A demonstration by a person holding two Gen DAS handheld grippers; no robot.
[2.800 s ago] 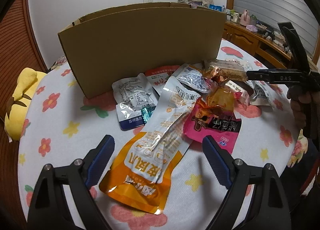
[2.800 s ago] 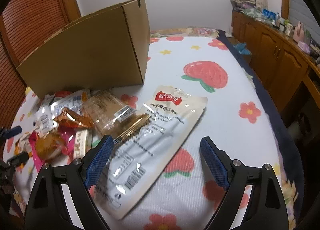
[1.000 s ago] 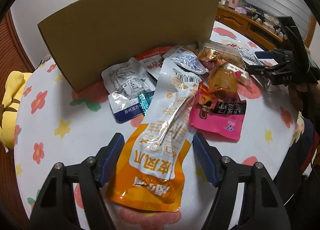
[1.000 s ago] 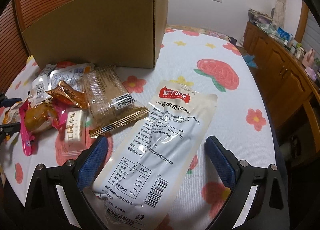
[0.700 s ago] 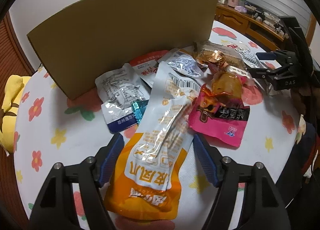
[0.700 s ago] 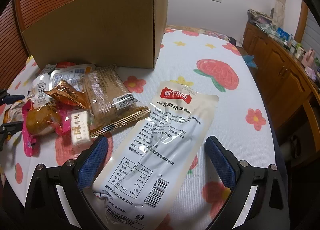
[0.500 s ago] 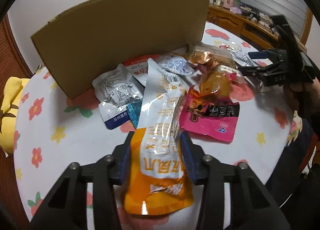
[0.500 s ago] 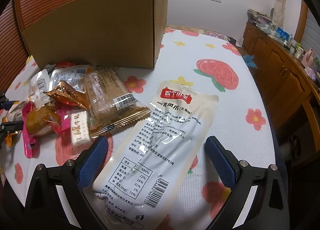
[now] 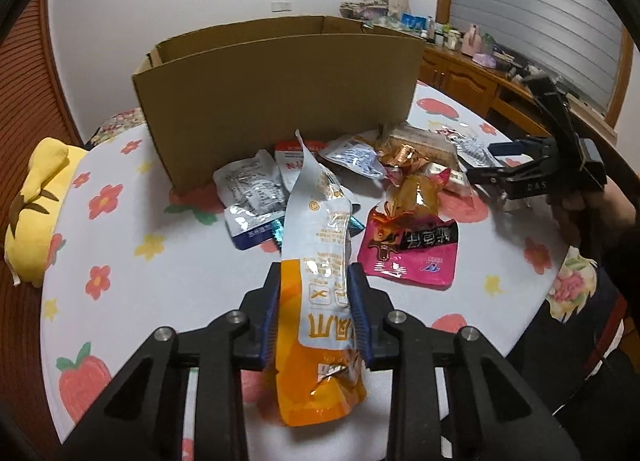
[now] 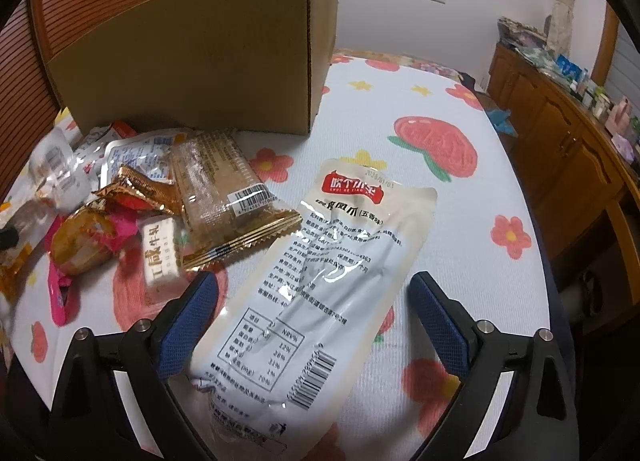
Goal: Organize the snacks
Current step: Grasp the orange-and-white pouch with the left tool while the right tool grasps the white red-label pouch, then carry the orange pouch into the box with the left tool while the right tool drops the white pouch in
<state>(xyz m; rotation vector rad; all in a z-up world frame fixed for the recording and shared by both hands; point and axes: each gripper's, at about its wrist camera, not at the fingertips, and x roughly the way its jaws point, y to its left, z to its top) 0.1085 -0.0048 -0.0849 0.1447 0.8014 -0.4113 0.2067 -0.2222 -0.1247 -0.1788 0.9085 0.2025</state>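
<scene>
My left gripper is shut on the orange and white snack pouch and holds it lifted, its top end pointing up toward the cardboard box. A pink pouch and several small packets lie behind it. My right gripper is open, its jaws on either side of the lower part of a long white pouch lying flat on the table. It also shows in the left wrist view. The box stands at the back left.
A brown biscuit pack, a gold wrapper and a white nougat packet lie left of the white pouch. The floral tablecloth covers a round table. A yellow plush sits at the left edge. Wooden cabinets stand at right.
My left gripper closed on the orange pouch and lifted it off the table. The right gripper stayed open over the white pouch.
</scene>
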